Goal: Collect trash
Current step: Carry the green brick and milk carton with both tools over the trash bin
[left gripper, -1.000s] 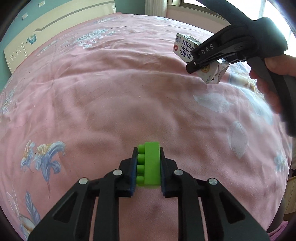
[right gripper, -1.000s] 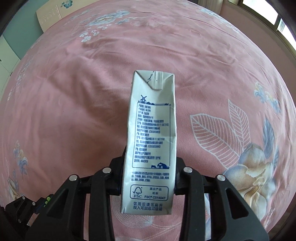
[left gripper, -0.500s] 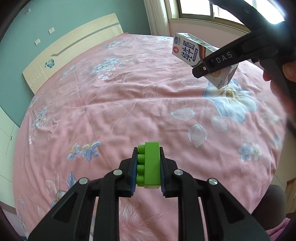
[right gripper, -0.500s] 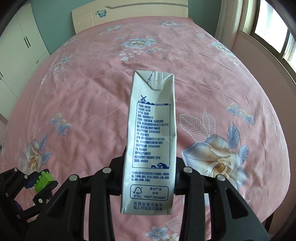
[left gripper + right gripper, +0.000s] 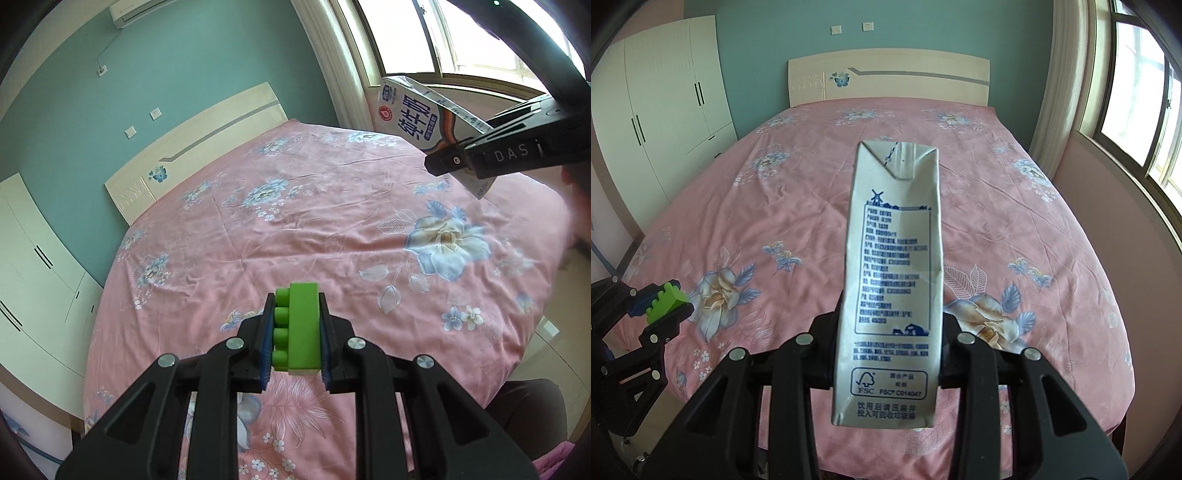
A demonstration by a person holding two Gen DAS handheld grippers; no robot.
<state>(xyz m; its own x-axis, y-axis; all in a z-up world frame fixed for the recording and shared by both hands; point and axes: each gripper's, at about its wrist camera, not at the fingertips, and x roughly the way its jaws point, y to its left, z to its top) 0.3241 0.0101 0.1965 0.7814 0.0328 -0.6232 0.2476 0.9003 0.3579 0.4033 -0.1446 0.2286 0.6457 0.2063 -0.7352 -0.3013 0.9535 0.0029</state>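
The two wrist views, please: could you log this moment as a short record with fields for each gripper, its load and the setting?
left gripper: shut on the green toy brick, held above the bed
right gripper: shut on the milk carton, held above the bed
carton condition: creased, folded top pointing away from the camera
surface below: bed with pink floral sheet, no loose items visible on it
room: headboard, white wardrobe, window
bin: none in view

Both claws risen well above the bed point(image 5: 1015, 229); headboard point(image 5: 886, 77), wardrobe point(image 5: 665, 103) and window point(image 5: 1137, 96) now in view. Milk carton point(image 5: 417, 114) up against window.
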